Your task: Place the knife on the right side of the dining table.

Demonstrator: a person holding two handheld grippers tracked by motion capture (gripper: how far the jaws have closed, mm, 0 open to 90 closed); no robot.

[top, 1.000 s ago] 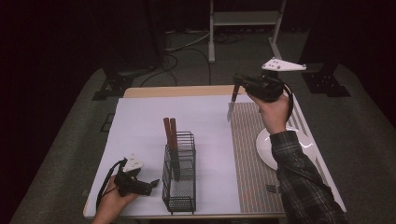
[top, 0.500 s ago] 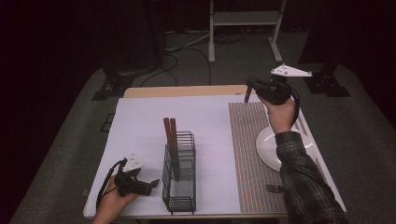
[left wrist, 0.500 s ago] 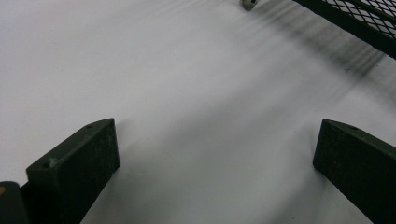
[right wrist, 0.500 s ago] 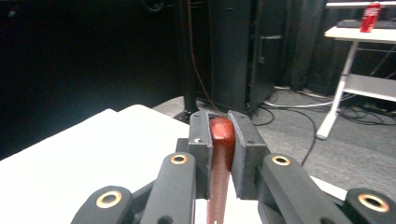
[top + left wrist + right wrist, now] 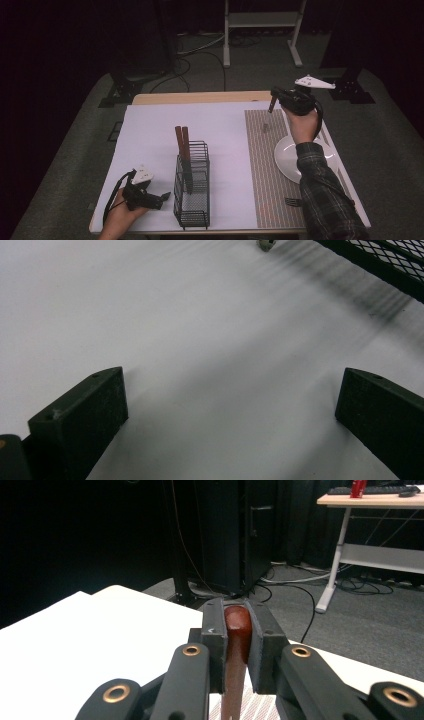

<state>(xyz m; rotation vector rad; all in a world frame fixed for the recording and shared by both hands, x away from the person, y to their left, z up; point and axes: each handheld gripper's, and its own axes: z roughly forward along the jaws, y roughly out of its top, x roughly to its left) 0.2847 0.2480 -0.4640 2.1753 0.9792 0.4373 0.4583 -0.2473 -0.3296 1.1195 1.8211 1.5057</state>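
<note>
Item: wooden-handled utensil [image 5: 238, 630], pinched between the pressed jaws of our right gripper [image 5: 274, 102], far right above the striped mat [image 5: 267, 165]. Left gripper [image 5: 159, 199] rests spread wide, near left. We should carry the utensil level and lower it upright into the wire rack [image 5: 192, 200].

high view: above, forward-down; gripper views: close; shared: white table [image 5: 150, 130]

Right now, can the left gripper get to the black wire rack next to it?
Probably yes. The left gripper rests open beside the wire rack, with bare white table between them and nothing in the way.
</note>
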